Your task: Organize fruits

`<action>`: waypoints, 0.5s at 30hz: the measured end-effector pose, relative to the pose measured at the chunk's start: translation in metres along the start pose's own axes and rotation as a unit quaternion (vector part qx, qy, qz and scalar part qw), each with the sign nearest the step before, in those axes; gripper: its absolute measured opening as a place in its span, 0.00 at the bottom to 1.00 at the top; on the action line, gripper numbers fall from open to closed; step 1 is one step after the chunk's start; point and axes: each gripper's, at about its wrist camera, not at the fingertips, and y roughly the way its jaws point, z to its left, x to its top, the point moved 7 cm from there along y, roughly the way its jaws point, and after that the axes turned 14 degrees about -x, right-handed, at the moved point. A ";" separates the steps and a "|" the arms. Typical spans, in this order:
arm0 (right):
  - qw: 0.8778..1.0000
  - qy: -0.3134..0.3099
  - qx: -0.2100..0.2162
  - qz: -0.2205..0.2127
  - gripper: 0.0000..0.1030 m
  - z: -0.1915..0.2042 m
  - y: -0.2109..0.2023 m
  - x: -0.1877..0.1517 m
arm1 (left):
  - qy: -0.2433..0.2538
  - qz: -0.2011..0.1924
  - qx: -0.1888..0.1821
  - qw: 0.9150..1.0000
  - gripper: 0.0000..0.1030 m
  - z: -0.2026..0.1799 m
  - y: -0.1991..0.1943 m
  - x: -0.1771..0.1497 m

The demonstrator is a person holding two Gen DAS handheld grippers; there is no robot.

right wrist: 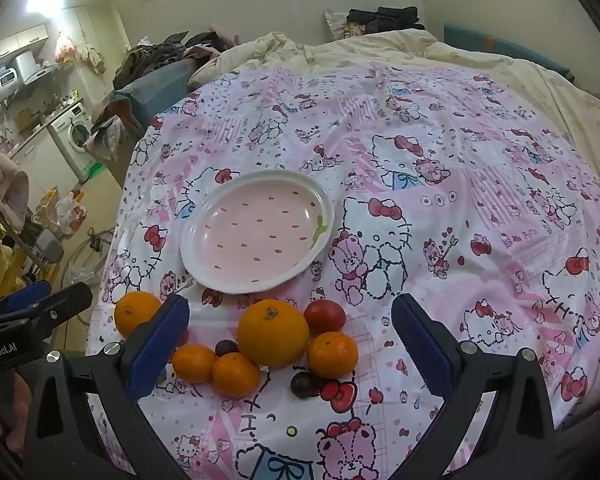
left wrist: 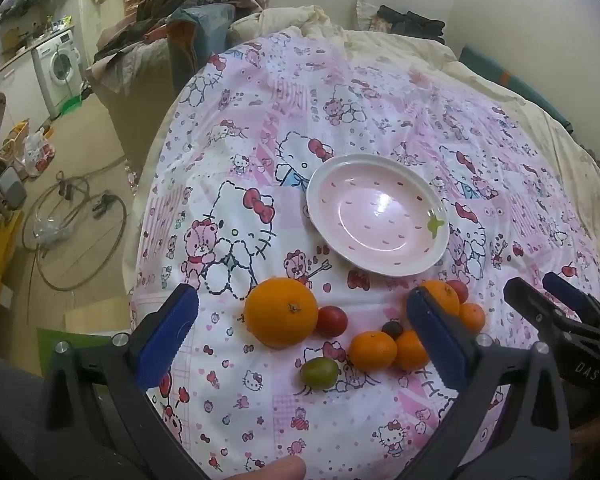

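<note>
A: Both grippers sit nearest the lens. Left gripper (left wrist: 302, 330) has its jaws spread wide w/ nothing between the pads, and the right gripper (right wrist: 290, 340) is the same, wide apart and empty.

B: Where's the fruit?

A: All loose on the bedsheet (right wrist: 480, 184), just in front of the plate (right wrist: 204, 268). The plate is bare. In the left view, a big orange (left wrist: 281, 312) has a red plum (left wrist: 332, 321) touching its side and a green plum (left wrist: 319, 373) nearer the camera. In the right view, a second big orange (right wrist: 273, 332) sits mid-cluster w/ small mandarins (right wrist: 332, 354) packed around it, plus a dark grape (right wrist: 303, 384) nearer the lens.

B: So nothing's been moved yet. First pick?

A: I'd say the left-side orange. It sits apart from the tight cluster, so there's room for both fingers.

B: Tips?

A: Centre the jaws on its widest part and come down steeply. Keep the inner pad clear of the red plum, or it'll prob roll. Squeeze gently, since round fruit slips. Lift straight up, then set it low in the plate's dip rather than dropping it. The sheet is soft, so the plate could tip if loaded at the rim.

B: And the right one?

A: Keep it back, bc the two are close enough to clash.
</note>
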 end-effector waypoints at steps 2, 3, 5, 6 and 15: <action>1.000 0.002 0.003 0.001 1.00 0.001 0.000 -0.001 | -0.002 0.006 0.001 1.000 1.00 0.001 0.004 0.007; 1.000 0.003 0.003 0.002 1.00 0.001 0.000 -0.001 | -0.002 0.007 0.001 1.000 1.00 0.000 0.003 0.009; 1.000 0.003 0.002 0.003 1.00 0.001 0.001 -0.001 | -0.001 0.007 0.001 1.000 1.00 0.000 0.004 0.009; 1.000 0.003 0.002 0.002 1.00 0.001 0.000 -0.001 | -0.001 0.007 0.002 1.000 1.00 0.000 0.003 0.009; 1.000 0.005 0.005 0.003 1.00 0.001 0.002 -0.001 | 0.000 0.007 0.002 1.000 1.00 -0.001 0.003 0.010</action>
